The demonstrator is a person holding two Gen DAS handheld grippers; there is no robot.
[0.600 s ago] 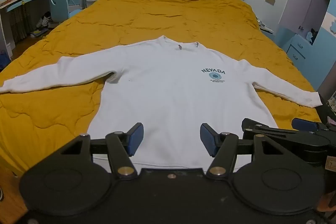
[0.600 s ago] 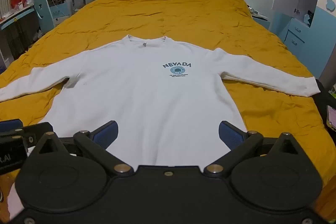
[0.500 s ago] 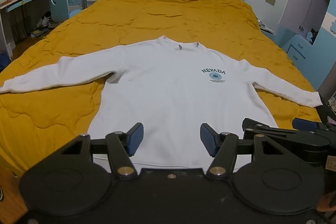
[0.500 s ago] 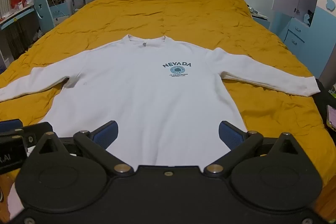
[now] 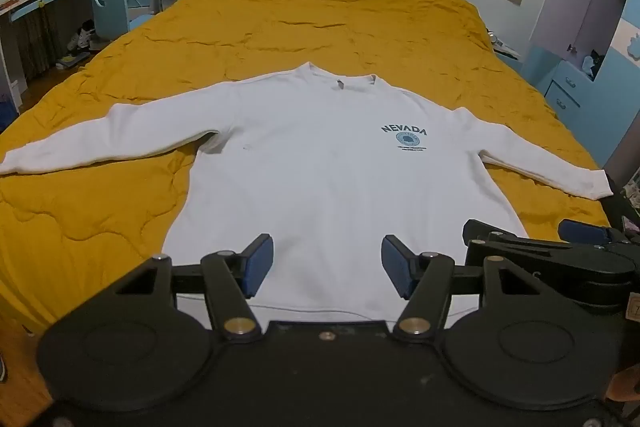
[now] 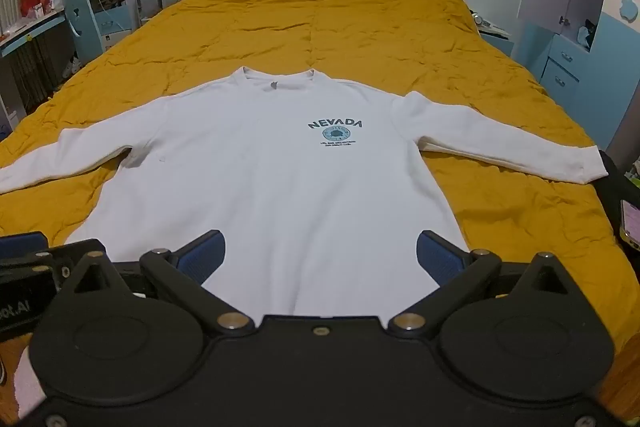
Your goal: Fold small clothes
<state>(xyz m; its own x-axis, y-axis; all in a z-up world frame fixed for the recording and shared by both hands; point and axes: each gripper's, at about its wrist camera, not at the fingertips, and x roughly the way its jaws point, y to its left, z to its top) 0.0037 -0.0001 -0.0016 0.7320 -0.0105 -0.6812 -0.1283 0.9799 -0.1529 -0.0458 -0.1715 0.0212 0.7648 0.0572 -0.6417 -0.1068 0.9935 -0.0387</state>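
Now both the left hand-held gripper [image 5: 327,263] and right hand-held gripper [image 6: 320,257] gape open above the sweatshirt [image 5: 332,179], which lies flat on the bed [image 5: 320,19].

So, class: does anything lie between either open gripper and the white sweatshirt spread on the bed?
Nothing visible does. The white sweatshirt lies flat on the yellow quilt, nothing on top of it. The left gripper and right gripper are both open above its near hem.

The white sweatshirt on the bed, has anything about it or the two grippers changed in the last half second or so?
Nothing visibly changed. The white sweatshirt lies flat, sleeves spread, on the orange quilt; the left gripper and right gripper hover open over its hem.
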